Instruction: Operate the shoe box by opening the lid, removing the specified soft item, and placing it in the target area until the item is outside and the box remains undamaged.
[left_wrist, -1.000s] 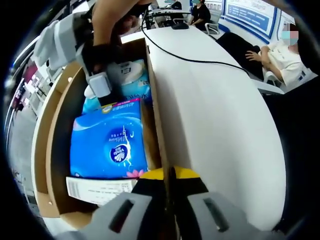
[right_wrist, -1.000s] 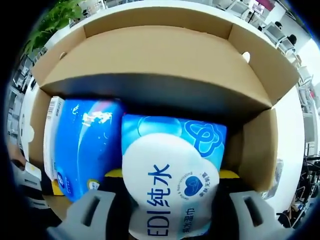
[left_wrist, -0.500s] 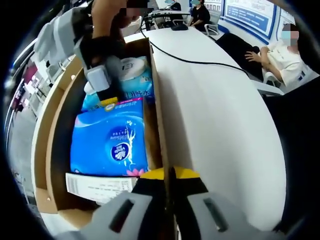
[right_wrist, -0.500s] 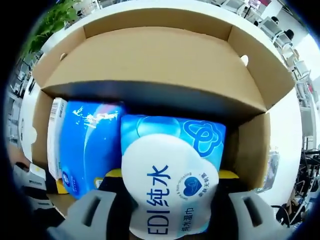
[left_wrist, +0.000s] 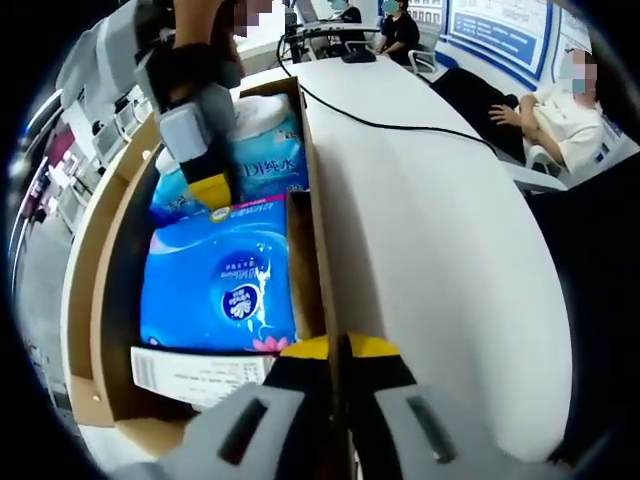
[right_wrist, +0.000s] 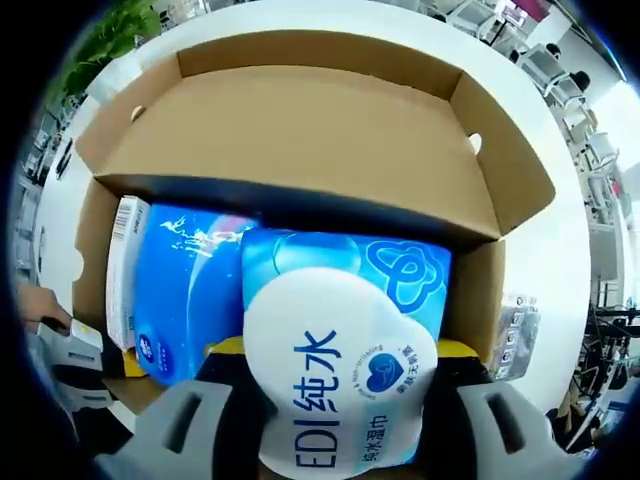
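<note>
Open brown cardboard shoe box (right_wrist: 300, 130): we take it as the landmark. It rests on a white bench (left_wrist: 430, 250), its lid folded back on the far side in the right gripper view.

Item 1, light-blue soft pack of wet wipes with a white rounded label printed "EDI" and Chinese characters (right_wrist: 340, 370): we see it raised above the box's open top, between the right gripper (right_wrist: 340, 400) fingers, which are clamped on its 2 sides. In the left gripper view the same pack (left_wrist: 265, 160) sits at the far end of the box, with that grey gripper (left_wrist: 205, 165) and its yellow-tipped fingers against it.

Item 2, dark-blue plastic pack of tissues with a white logo (left_wrist: 220, 290): it lies flat inside the box, just beside the wipes pack, a white barcode label at its near end.

Left gripper (left_wrist: 340, 350): its yellow-tipped fingers are closed together over the box's near long wall; we cannot tell whether they pinch the cardboard edge.

Black cable (left_wrist: 400, 120): it runs across the bench, outside the box and well apart from it.

2 seated persons: beyond the bench, far from the box.
</note>
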